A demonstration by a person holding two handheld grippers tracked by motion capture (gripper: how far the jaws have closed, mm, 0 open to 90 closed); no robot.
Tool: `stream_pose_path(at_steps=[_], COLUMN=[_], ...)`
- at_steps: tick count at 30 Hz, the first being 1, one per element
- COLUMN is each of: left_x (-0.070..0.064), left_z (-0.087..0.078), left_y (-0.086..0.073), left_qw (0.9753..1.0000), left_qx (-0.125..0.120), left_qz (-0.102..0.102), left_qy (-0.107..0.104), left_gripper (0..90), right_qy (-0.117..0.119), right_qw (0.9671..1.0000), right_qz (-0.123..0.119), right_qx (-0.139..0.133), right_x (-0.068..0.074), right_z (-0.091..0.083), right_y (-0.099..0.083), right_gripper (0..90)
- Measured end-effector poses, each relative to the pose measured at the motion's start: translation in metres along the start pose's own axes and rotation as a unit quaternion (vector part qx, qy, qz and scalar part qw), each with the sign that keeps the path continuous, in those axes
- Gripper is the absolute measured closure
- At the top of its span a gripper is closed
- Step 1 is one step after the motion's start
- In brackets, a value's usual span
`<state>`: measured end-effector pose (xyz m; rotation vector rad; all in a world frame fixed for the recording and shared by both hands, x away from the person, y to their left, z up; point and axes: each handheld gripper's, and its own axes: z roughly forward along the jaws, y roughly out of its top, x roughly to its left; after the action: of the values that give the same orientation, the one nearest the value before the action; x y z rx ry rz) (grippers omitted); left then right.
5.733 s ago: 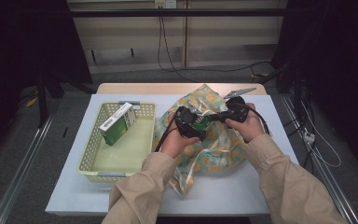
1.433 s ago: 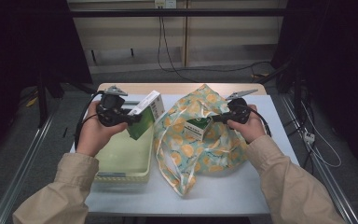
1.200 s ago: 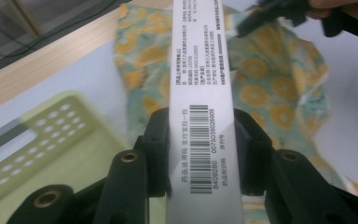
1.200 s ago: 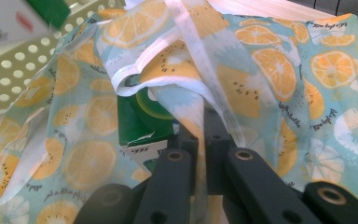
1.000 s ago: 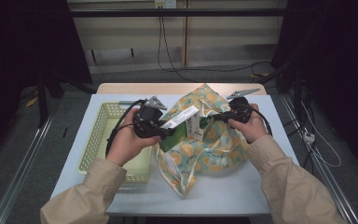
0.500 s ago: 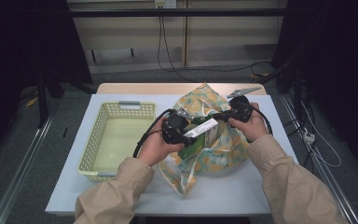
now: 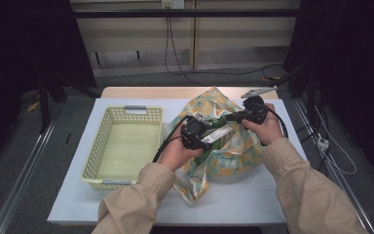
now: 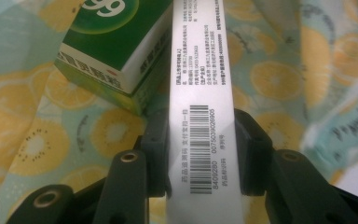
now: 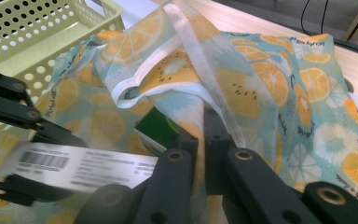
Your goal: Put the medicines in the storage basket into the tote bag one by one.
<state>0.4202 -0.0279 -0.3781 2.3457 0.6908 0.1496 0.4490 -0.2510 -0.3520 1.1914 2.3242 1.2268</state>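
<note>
A: What's on the table [image 7: 253, 204]?

B: An empty yellow basket [image 7: 102, 156] at the left, just beside a fruit-print bag [image 7: 233, 151]

A: And the box?

B: The left gripper [image 7: 209, 139] has its jaws clenched on a white-and-green box [image 8: 200, 107] at the bag's mouth, another green box [image 8: 112, 46] lying beyond it. The right gripper [image 7: 231, 117] pinches the bag's rim, fabric draping over its jaws

Dim, dark-edged room around a lit table [image 7: 253, 204]; close views blur at their lower edges.
</note>
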Motion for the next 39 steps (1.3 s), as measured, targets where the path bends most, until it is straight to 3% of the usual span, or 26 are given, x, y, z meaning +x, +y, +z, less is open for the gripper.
stream_pose_path(at_steps=[7,8,9,12,16,17,19,22,24,32,34,39], left_x=[0.0,-0.001,0.0,0.0,0.0,0.001,0.002,0.002,0.001,0.003,0.001,-0.005], left_z=[0.014,0.016,0.019,0.025,0.029,0.029,0.031,0.025,0.017,-0.025,-0.032,-0.041], left_y=[0.009,0.01,0.011,0.014,0.018,0.018,0.019,0.015,0.01,-0.017,-0.023,-0.038], left_qw=[0.9996,0.9993,0.9993,0.9985,0.9965,0.996,0.9957,0.9977,0.998,0.9973,0.9973,0.9973], left_qx=[-0.026,-0.024,-0.034,-0.049,-0.076,-0.081,-0.078,-0.056,-0.049,-0.063,-0.066,-0.071], left_qz=[-0.004,-0.005,-0.004,-0.012,-0.007,-0.016,-0.034,-0.02,-0.021,-0.035,-0.029,-0.017], left_qy=[0.012,0.029,0.018,0.019,0.034,0.036,0.036,0.031,0.034,0.016,0.016,-0.007], left_gripper=[62.3,62.2,62.2,62.1,61.3,59.8,40.0,31.2,25.1,13.7,13.1,11.9], right_qy=[0.0,-0.001,-0.001,-0.003,-0.005,-0.004,-0.005,-0.004,-0.004,-0.009,-0.013,-0.019], right_qw=[0.9999,0.9999,0.9999,0.9999,0.9999,0.9999,0.9999,0.9999,0.9999,0.9999,0.9999,0.9997], right_qz=[-0.01,-0.012,-0.013,-0.014,-0.014,-0.013,-0.013,-0.012,-0.012,0.003,0.007,0.012], right_qx=[-0.003,-0.002,-0.001,-0.001,-0.004,-0.006,-0.007,-0.004,-0.001,0.006,0.007,0.01], right_x=[0.004,0.004,0.004,0.004,0.003,0.003,0.002,0.001,-0.001,-0.011,-0.015,-0.019], right_z=[-0.004,-0.005,-0.006,-0.008,-0.011,-0.012,-0.012,-0.012,-0.011,-0.01,-0.011,-0.011], right_y=[0.009,0.01,0.011,0.014,0.017,0.018,0.018,0.016,0.014,-0.001,-0.004,-0.008], right_gripper=[89.8,89.8,89.8,89.8,89.8,89.8,89.8,89.8,89.8,89.8,89.8,89.8])
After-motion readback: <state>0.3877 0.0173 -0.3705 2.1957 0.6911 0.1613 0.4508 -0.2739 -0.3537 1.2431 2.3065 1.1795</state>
